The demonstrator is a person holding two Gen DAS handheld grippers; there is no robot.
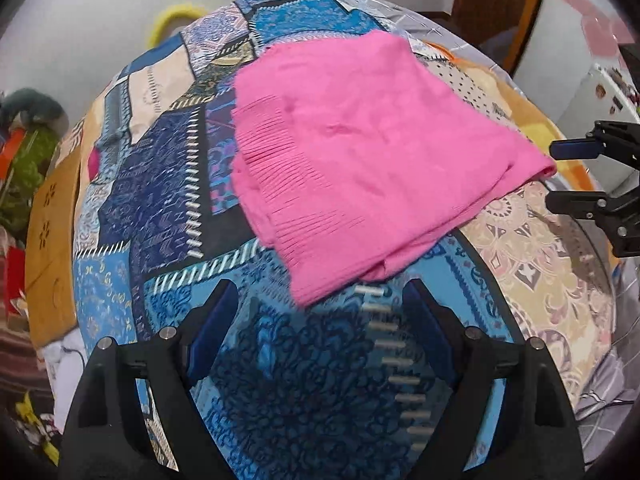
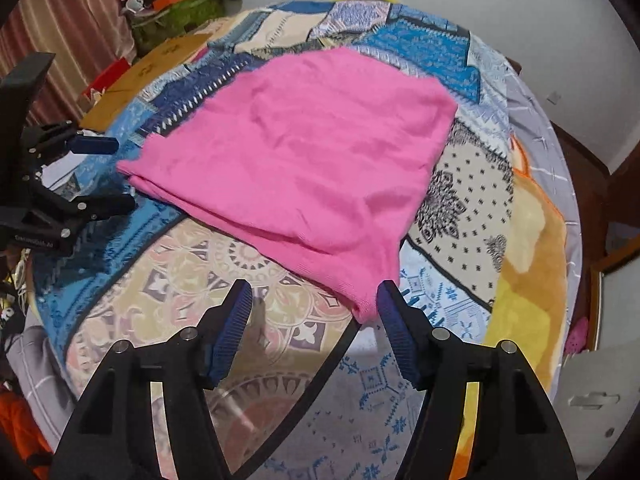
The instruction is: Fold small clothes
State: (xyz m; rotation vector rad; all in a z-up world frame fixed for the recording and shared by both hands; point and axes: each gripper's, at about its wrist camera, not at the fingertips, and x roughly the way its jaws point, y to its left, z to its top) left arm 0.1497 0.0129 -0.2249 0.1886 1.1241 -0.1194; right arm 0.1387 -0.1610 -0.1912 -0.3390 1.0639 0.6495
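Pink cloth [image 1: 360, 160] lies folded flat on the patchwork quilt [image 1: 168, 184]. Left gripper [image 1: 320, 308] is wide open and empty, just short of its near edge. Right gripper [image 2: 316, 300], also spread and empty, sits beside a corner.

Home bedroom: patchwork bedspread [image 1: 168, 184], curtain [image 2: 60, 36], clutter.
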